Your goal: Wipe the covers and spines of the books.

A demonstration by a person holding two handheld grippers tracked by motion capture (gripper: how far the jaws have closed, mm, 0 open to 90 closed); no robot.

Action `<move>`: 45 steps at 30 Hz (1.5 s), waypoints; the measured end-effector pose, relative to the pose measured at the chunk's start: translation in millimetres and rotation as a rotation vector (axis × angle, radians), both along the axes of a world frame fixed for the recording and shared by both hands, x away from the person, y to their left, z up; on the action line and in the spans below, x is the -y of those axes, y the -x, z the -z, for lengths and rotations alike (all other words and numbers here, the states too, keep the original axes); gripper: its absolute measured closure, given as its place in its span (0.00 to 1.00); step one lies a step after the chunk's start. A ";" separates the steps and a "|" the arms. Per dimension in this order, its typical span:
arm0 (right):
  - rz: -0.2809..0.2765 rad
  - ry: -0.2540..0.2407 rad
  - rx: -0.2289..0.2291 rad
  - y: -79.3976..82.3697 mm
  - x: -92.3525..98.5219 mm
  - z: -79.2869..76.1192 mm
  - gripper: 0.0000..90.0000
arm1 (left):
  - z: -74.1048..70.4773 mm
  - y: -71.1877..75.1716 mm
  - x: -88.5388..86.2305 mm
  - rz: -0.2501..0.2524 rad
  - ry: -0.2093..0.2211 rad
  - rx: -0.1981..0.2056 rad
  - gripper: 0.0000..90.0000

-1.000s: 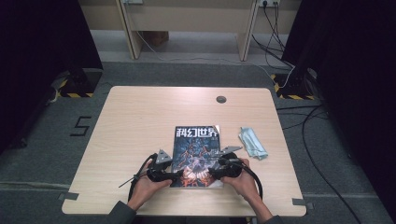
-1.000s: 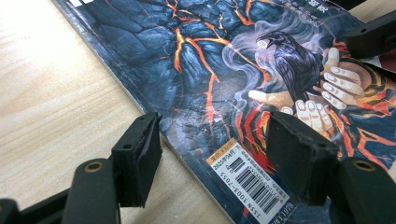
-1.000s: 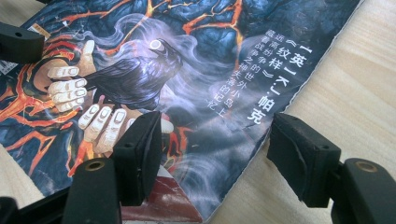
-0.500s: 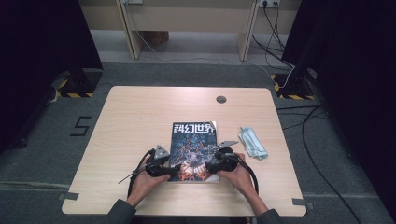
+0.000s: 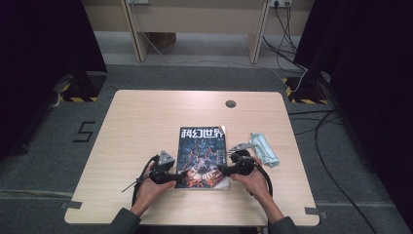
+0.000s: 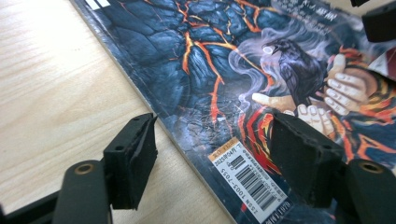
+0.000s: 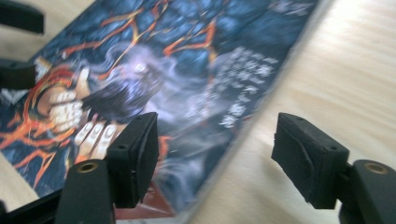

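The magazine (image 5: 203, 157) lies flat on the wooden surface (image 5: 141, 122), near its front edge, with the cover up (dark art with orange lava lines). The left tool (image 5: 181, 177) is at the magazine's lower left corner, and its jaws have just been opening; they stand spread across the edge, one over the wood and one over the cover. The right tool (image 5: 221, 170) is at the lower right edge, jaws also just opened and spread, pinching nothing. A folded face mask (image 5: 263, 148) lies just beside the magazine's right side.

Grey floor (image 5: 204, 78) (dark curtains (image 5: 44, 44))
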State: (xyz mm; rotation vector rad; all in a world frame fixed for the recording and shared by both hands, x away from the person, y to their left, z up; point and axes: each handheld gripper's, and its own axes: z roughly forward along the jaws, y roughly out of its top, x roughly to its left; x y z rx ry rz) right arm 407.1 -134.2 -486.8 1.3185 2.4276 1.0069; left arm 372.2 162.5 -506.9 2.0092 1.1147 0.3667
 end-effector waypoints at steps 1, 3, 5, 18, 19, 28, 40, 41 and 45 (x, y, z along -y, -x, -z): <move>0.002 0.000 0.006 -0.4 2.7 -1.3 0.32 | -0.9 1.1 -1.5 -0.002 0.007 0.001 0.33; 0.011 0.005 0.030 -0.5 7.8 -4.6 0.29 | -2.1 3.6 -4.6 -0.001 0.012 -0.003 0.32; 0.021 0.017 0.054 -1.0 13.7 -9.1 0.27 | -2.9 6.4 -7.1 0.000 0.015 -0.014 0.31; 0.179 0.107 0.147 -13.5 87.1 -25.0 0.47 | -5.7 27.6 -20.9 0.030 -0.008 -0.041 0.25; 0.195 0.121 0.151 -14.4 92.3 -24.6 0.49 | -5.7 27.6 -20.9 0.030 -0.008 -0.041 0.25; 0.248 0.214 0.127 -26.0 112.6 -9.9 0.58 | -3.7 50.0 -42.4 0.042 -0.041 -0.046 0.25; 0.135 0.281 0.122 -43.7 94.7 7.1 0.77 | 4.3 51.4 -43.9 0.043 -0.111 -0.044 0.25; 0.122 0.284 0.126 -44.4 91.0 7.4 0.77 | 4.8 51.1 -44.0 0.042 -0.114 -0.043 0.24; 0.091 0.261 0.128 -48.5 75.1 8.1 0.76 | 6.1 50.5 -43.6 0.040 -0.129 -0.036 0.23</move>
